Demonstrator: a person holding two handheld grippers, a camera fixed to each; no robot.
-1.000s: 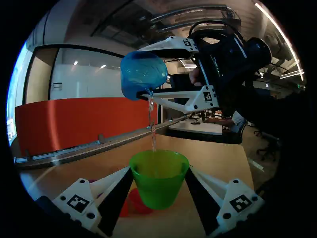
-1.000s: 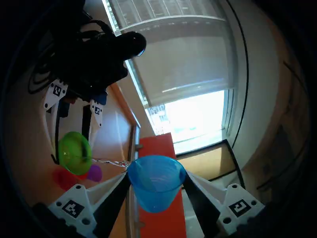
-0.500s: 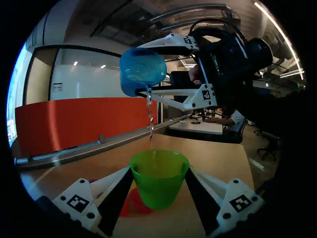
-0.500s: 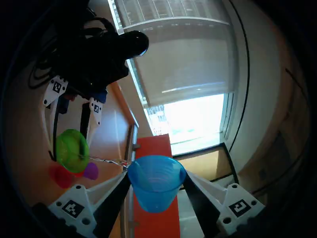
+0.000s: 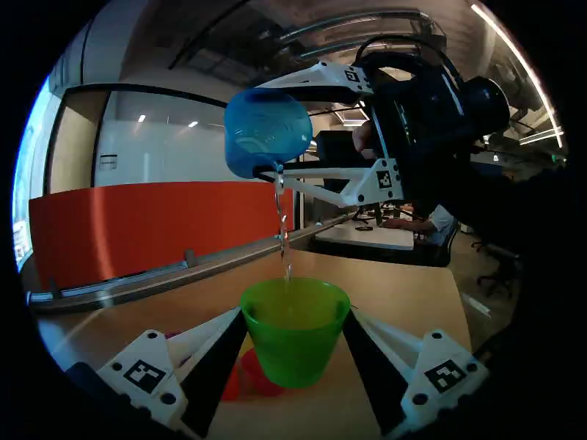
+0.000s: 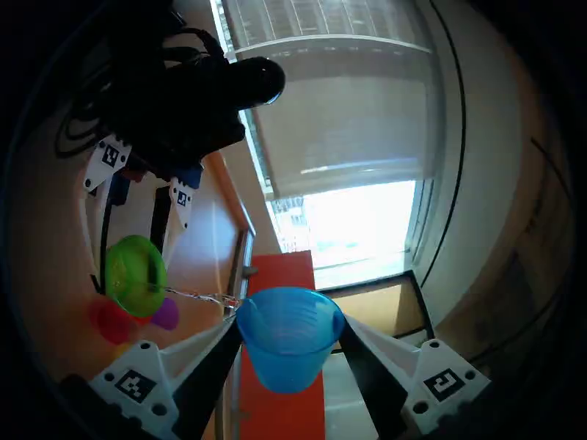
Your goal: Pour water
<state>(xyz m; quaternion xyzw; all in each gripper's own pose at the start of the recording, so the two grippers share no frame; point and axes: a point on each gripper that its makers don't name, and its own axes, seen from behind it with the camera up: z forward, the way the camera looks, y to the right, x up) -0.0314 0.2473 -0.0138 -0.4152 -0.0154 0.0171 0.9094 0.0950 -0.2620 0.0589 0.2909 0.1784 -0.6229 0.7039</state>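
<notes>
The left gripper [image 5: 293,326] has its fingers [image 5: 217,356] clamped on both sides of the green cup [image 5: 295,345], which is upright over the table [image 5: 400,290]. The right gripper [image 6: 288,334] grips the blue cup [image 6: 287,348] between its fingers [image 6: 209,363]. The blue cup is tipped above the green cup. A thin stream of water [image 5: 282,231] falls from its rim into the green cup.

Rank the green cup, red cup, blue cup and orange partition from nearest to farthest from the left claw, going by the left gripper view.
1. green cup: held in the left claw itself.
2. red cup: on the table, just below and behind, lower left.
3. blue cup: up above, tilted and pouring.
4. orange partition: far behind, at the left.
</notes>
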